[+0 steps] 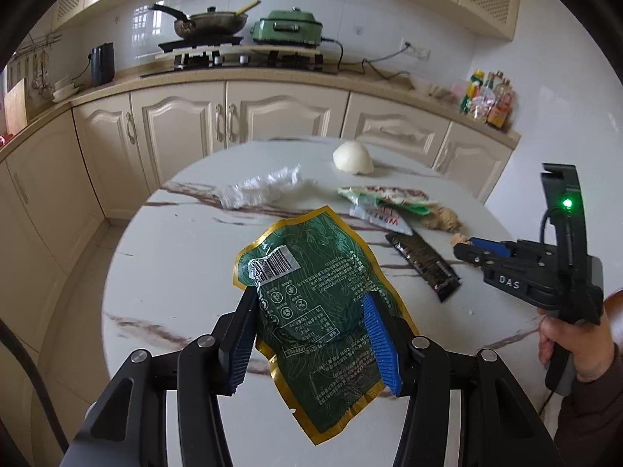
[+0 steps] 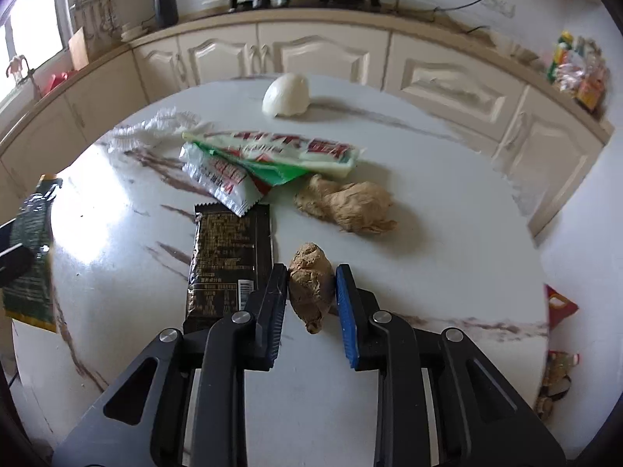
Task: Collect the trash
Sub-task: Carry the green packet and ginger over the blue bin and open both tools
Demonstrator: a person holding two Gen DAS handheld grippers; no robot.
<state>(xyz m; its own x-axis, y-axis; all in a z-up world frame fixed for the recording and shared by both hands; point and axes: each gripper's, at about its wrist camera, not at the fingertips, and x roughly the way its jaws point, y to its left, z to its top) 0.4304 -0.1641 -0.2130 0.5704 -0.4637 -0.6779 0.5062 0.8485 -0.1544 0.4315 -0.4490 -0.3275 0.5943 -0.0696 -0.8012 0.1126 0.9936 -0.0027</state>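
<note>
Green foil, gold at the edges: the pouch [image 1: 311,323] hangs crumpled between the pads of the left gripper [image 1: 317,340], clamped and lifted clear of the marble table [image 1: 163,272]. That piece counts as collected and wants only a bin, which neither view shows.

The step in hand belongs to the right gripper [image 2: 311,311]. Its jaws flank the brown wad [image 2: 311,288], a small crumpled lump lying on the table just right of the black wrapper [image 2: 229,260]. The dark pad touches the wad's left side and the blue pad meets its right edge, so I judge the wad pinched, though it has not yet left the table.

Next move, as I read it: lift straight up, checking the wad comes along, since soft paper may slip from a light hold. The wrapper sits close to the left finger and could be dragged if the gripper slides sideways.

Both tools point down at the table at a slant. In the left view a hand [image 1: 572,346] holds the right tool by its handle at the table's right edge, a dark sleeve showing below it.

Left to gather: a larger brown wad [image 2: 346,204], the red and green packets [image 2: 264,159], clear plastic [image 2: 155,126] and the white lump [image 2: 286,95] at the far side
</note>
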